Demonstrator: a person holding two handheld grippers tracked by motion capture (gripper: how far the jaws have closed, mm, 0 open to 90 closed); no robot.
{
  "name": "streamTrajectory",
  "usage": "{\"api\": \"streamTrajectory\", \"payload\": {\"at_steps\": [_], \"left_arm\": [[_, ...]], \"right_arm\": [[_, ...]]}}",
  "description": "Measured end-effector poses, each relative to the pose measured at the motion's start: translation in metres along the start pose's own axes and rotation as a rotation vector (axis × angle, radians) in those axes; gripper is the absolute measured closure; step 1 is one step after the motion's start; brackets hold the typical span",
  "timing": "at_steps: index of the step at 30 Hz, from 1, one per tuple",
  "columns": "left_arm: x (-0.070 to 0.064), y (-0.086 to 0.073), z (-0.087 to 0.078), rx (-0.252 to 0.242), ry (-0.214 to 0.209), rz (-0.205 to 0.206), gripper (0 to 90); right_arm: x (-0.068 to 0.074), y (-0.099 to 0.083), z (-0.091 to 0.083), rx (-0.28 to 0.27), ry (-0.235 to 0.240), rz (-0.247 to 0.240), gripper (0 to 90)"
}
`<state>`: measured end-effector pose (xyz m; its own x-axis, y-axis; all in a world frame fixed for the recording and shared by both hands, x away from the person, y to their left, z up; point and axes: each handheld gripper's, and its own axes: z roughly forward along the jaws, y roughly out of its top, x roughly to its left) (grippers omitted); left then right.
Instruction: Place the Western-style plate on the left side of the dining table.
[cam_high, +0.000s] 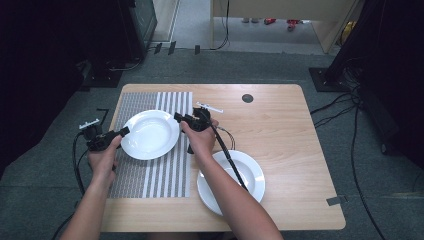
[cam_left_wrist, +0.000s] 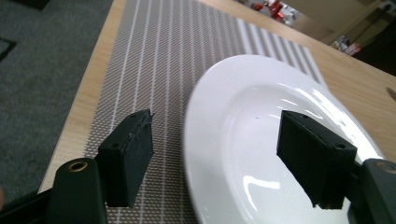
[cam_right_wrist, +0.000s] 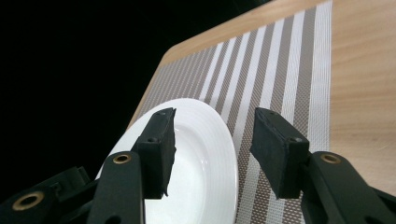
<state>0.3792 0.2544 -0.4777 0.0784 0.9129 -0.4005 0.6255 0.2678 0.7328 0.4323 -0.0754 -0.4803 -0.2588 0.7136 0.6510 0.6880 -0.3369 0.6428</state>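
A white plate (cam_high: 150, 134) lies on the striped grey placemat (cam_high: 170, 170) at the table's left. My left gripper (cam_high: 122, 131) is at the plate's left rim and my right gripper (cam_high: 177, 117) at its right rim. In the left gripper view the left gripper (cam_left_wrist: 215, 158) stands open, with the rim of the plate (cam_left_wrist: 261, 140) between its jaws, untouched. The right gripper (cam_right_wrist: 212, 149) is open too, its jaws either side of the edge of the plate (cam_right_wrist: 196, 163). A second white plate (cam_high: 252, 175) sits on the bare wood at front right, partly under my right forearm.
The wooden table (cam_high: 280, 120) has a round dark cable hole (cam_high: 247, 98) near its far edge. Cables trail from both grippers. Dark equipment and cables stand on the grey floor around the table. The placemat (cam_left_wrist: 154, 60) runs to the table's left edge.
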Motion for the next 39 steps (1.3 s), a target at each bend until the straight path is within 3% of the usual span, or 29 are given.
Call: {"api": "streamTrajectory", "payload": {"at_steps": [2,3,6,13,19,23,31,34,39], "left_arm": [[-0.009,-0.002,-0.010,-0.021,-0.021,0.042,29.3],[-0.012,-0.002,-0.013,-0.027,-0.025,0.054,29.3],[-0.020,-0.004,-0.023,-0.048,-0.055,0.076,27.9],[-0.035,-0.015,-0.040,-0.064,-0.106,0.098,23.4],[-0.044,-0.029,-0.048,-0.057,-0.105,0.142,19.5],[-0.045,-0.036,-0.052,-0.036,-0.070,0.158,18.4],[-0.045,-0.050,-0.063,-0.022,-0.038,0.178,18.4],[-0.047,-0.056,-0.063,-0.003,0.010,0.208,18.3],[-0.045,-0.061,-0.067,-0.005,0.018,0.189,18.4]], "right_arm": [[0.002,0.005,-0.007,0.005,0.013,-0.021,45.6],[0.003,0.007,-0.011,0.020,0.006,-0.048,40.1],[0.004,0.009,-0.020,0.034,-0.013,-0.125,36.0],[-0.001,0.016,-0.053,-0.018,0.075,-0.105,31.1],[-0.014,0.018,-0.081,-0.001,0.084,-0.188,26.6],[-0.027,0.018,-0.096,-0.006,0.051,-0.224,26.5],[-0.056,0.018,-0.123,-0.020,0.026,-0.214,25.1],[-0.063,0.019,-0.132,-0.021,0.004,-0.224,25.1],[-0.075,0.019,-0.147,-0.028,-0.024,-0.222,24.8]]}}
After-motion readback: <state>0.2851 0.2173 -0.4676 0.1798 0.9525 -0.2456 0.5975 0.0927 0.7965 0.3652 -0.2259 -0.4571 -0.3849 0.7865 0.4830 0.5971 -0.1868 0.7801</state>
